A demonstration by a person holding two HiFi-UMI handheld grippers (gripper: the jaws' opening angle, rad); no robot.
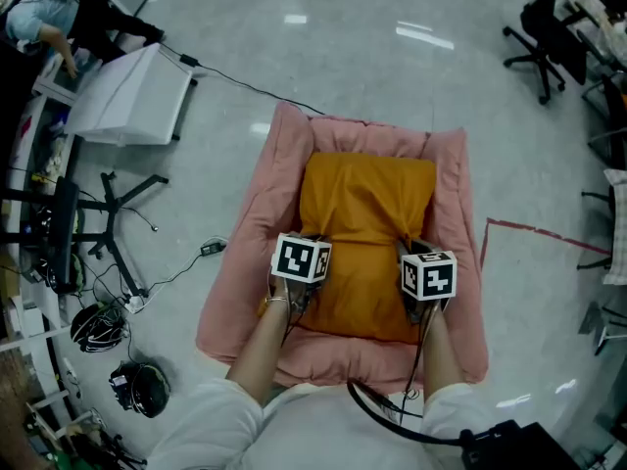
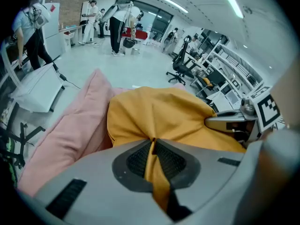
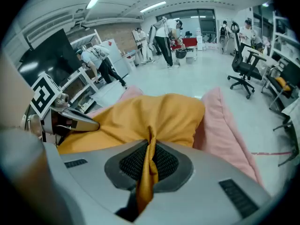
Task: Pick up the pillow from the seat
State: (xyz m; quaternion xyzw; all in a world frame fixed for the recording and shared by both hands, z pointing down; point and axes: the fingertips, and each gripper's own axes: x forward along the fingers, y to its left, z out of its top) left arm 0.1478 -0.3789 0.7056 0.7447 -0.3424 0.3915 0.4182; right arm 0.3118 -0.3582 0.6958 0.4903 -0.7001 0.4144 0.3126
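**Pillow** [image 1: 364, 213]: mustard-orange, soft cloth cover. Loc.: middle of pink padded seat [image 1: 243, 262], inside its raised rolls, far edge near the back roll. Near edge is gathered into two peaked folds, one per gripper. Whether the underside is clear of the seat: cannot tell.

**L gripper** [image 2: 153, 143]: jaws nearly together, pinching a thin fold of pillow cover at near-left. Cloth runs between the mesh pads. Marker cube [image 1: 301, 259] on top.

**R gripper** [image 3: 151, 142]: jaws likewise nearly closed, on a twisted fold at near-right. Marker cube [image 1: 428, 275] on top.

Both grippers point steeply down, approx. side by side, one near each side of the pillow.

**Seat**: rests on pale glossy floor [image 1: 392, 76].

**Surroundings:**
- white folded board [image 1: 132, 96], far left
- black cable [image 1: 250, 88], running toward seat's back-left corner
- two dark rounded items [image 1: 98, 326], on floor at left
- black office chair [image 1: 534, 42], far right
- red tape line [image 1: 534, 229], right of seat
- several people [image 2: 119, 25], standing at back of room
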